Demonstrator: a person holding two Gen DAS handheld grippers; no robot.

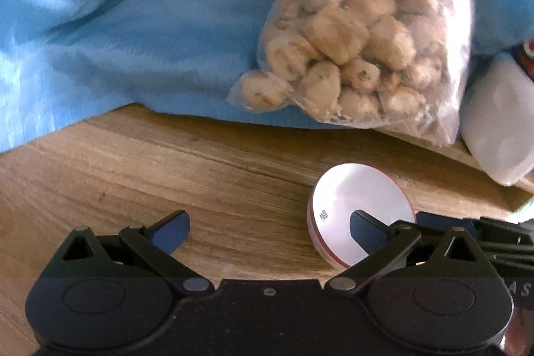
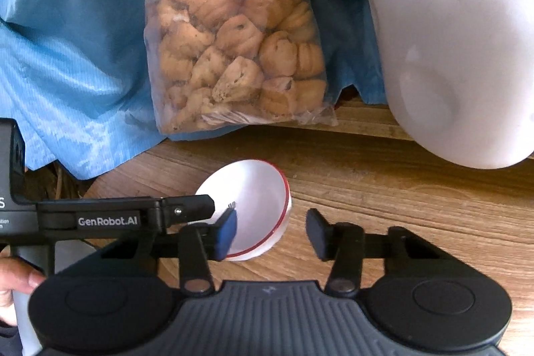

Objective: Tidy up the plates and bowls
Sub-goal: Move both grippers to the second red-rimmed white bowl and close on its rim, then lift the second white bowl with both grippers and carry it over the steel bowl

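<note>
A small white bowl with a red rim [image 1: 358,206] sits tilted on the wooden table. In the left wrist view my left gripper [image 1: 268,231] is open, its right finger in front of the bowl, its left finger over bare wood. In the right wrist view the same bowl [image 2: 257,206] lies between my open right gripper's [image 2: 272,234] fingers, nearer the left finger. The other gripper's black body [image 2: 110,217] reaches in from the left, beside the bowl.
A clear bag of biscuits [image 1: 360,29] [image 2: 233,32] lies on a blue plastic sheet [image 1: 116,15] [image 2: 66,55] behind the bowl. A white plastic container [image 2: 457,55] [image 1: 497,122] stands at the right. The wooden table [image 1: 200,182] runs in front.
</note>
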